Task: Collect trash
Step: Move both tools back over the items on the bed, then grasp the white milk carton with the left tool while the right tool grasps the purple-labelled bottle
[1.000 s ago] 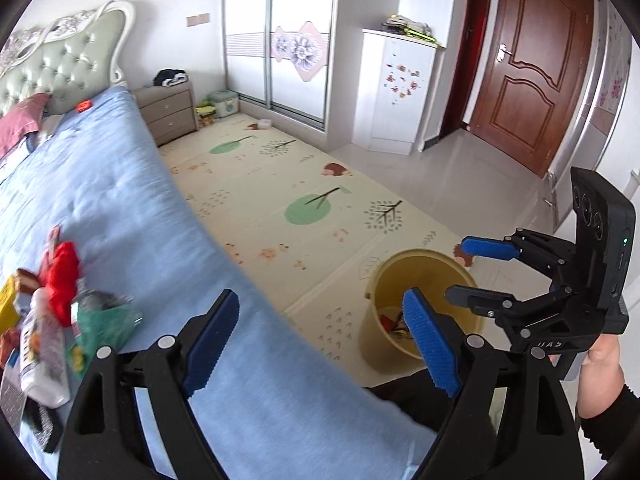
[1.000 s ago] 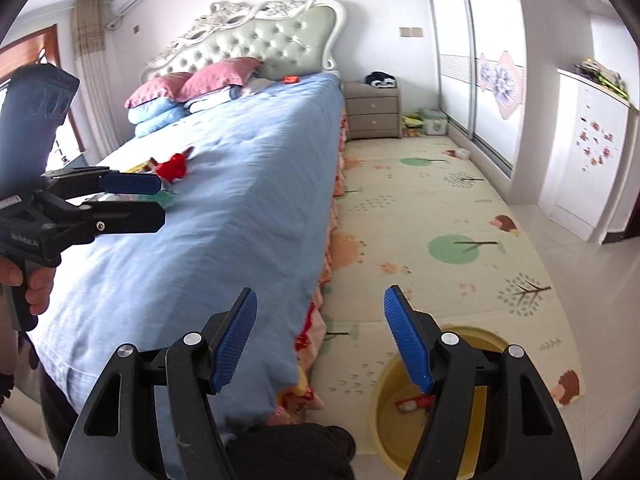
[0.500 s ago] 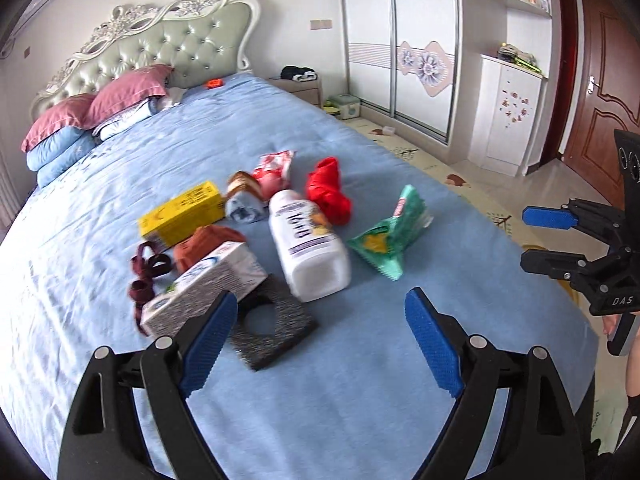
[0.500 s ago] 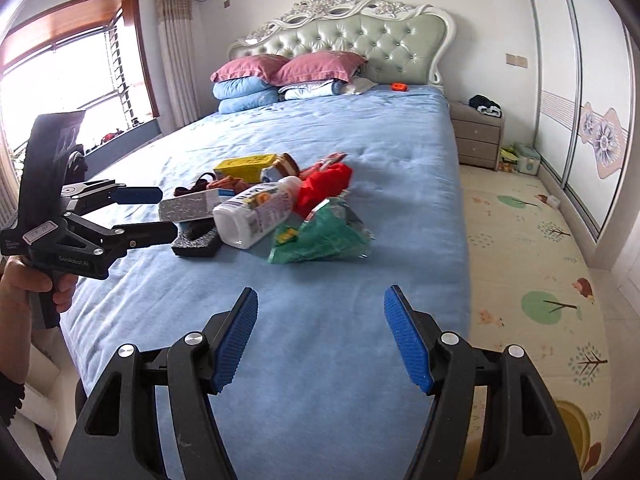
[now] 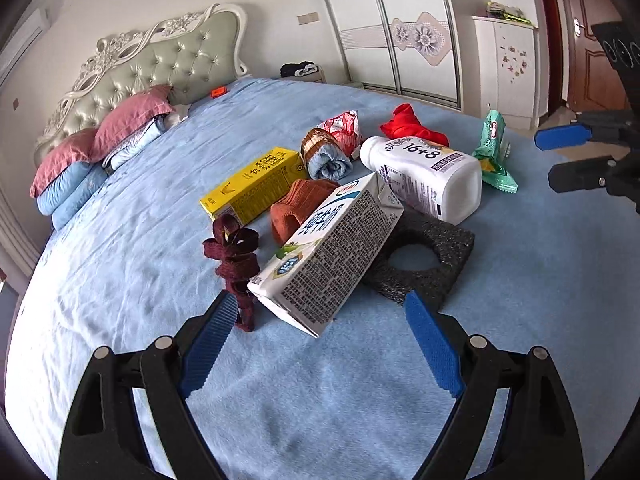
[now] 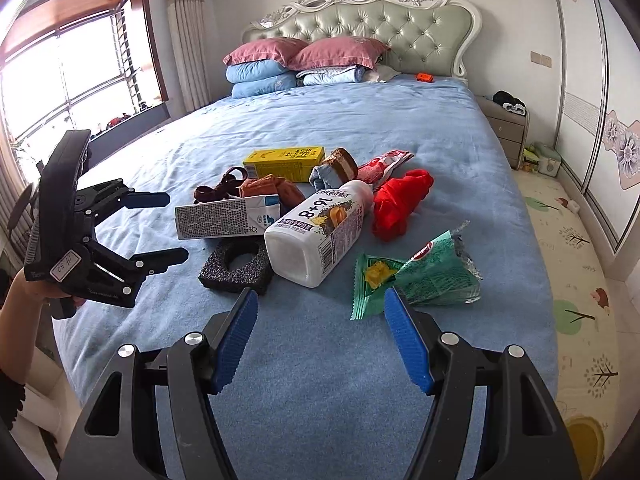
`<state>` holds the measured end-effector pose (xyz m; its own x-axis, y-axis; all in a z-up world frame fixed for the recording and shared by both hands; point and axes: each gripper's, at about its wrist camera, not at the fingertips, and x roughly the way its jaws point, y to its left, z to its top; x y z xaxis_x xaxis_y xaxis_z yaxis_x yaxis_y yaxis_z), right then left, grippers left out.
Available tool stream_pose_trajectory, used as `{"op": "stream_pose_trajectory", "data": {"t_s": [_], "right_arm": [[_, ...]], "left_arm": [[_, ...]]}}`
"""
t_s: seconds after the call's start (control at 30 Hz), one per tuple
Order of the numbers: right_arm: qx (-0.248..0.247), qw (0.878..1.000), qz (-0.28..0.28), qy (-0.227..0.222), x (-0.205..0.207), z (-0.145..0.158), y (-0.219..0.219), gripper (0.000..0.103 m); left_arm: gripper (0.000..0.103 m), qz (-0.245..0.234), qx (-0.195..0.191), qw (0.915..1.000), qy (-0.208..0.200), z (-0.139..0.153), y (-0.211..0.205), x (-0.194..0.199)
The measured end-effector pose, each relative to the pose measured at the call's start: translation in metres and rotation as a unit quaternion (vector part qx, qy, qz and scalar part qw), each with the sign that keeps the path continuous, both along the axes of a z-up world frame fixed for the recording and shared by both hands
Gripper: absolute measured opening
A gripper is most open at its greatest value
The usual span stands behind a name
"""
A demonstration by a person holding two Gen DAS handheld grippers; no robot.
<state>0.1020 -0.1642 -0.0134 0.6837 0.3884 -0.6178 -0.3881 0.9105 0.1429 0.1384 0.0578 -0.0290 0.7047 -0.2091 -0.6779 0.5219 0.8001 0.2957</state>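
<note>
Trash lies heaped mid-bed [image 6: 400, 132]. Yellow bin [image 6: 584, 444] on the floor shows only its rim; contents hidden. White bottle [image 6: 320, 228] lies flat, base toward the right tongs [image 6: 320, 344], cap toward the headboard. Milk carton [image 5: 328, 252] lies just before the left tongs [image 5: 320, 344]. Both tongs spread wide, holding nothing.

Home bedroom — bed [image 6: 360, 128], pillows [image 6: 304, 50], wardrobe [image 5: 400, 28].
</note>
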Motion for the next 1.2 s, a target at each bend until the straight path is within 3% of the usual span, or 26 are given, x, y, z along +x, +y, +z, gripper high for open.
{"op": "stream_pose_trajectory", "data": {"t_s": [0.17, 0.27, 0.37, 0.47, 0.7, 0.83, 1.03, 1.2], "right_arm": [[-0.001, 1.000, -0.020, 0.012, 0.013, -0.006, 0.005, 0.065], [0.003, 0.999, -0.028, 0.020, 0.020, -0.008, 0.006, 0.065], [0.006, 0.999, -0.028, 0.024, 0.024, -0.008, 0.009, 0.065], [0.005, 0.999, -0.029, 0.023, 0.027, -0.008, 0.013, 0.065], [-0.005, 0.999, -0.032, 0.025, 0.034, -0.006, 0.024, 0.065], [-0.011, 0.999, -0.033, 0.025, 0.041, -0.004, 0.036, 0.065], [-0.023, 0.998, -0.056, 0.037, 0.062, -0.011, 0.054, 0.065], [-0.043, 0.992, -0.109, 0.054, 0.076, -0.026, 0.065, 0.064]], "left_arm": [[0.084, -0.042, 0.076, 0.9953, -0.043, -0.014, -0.009, 0.011], [0.074, -0.056, 0.110, 0.9904, -0.062, -0.023, -0.013, 0.016], [0.055, -0.073, 0.132, 0.9866, -0.061, -0.031, -0.016, 0.022], [0.049, -0.079, 0.150, 0.9831, -0.069, -0.037, -0.020, 0.027], [0.046, -0.077, 0.081, 0.9925, -0.049, -0.025, -0.009, 0.034], [0.044, -0.064, 0.021, 0.9974, -0.025, -0.015, 0.005, 0.036], [0.043, -0.048, -0.060, 0.9970, 0.013, -0.009, 0.021, 0.037], [0.042, -0.036, -0.076, 0.9956, 0.042, -0.016, 0.017, 0.039]]}}
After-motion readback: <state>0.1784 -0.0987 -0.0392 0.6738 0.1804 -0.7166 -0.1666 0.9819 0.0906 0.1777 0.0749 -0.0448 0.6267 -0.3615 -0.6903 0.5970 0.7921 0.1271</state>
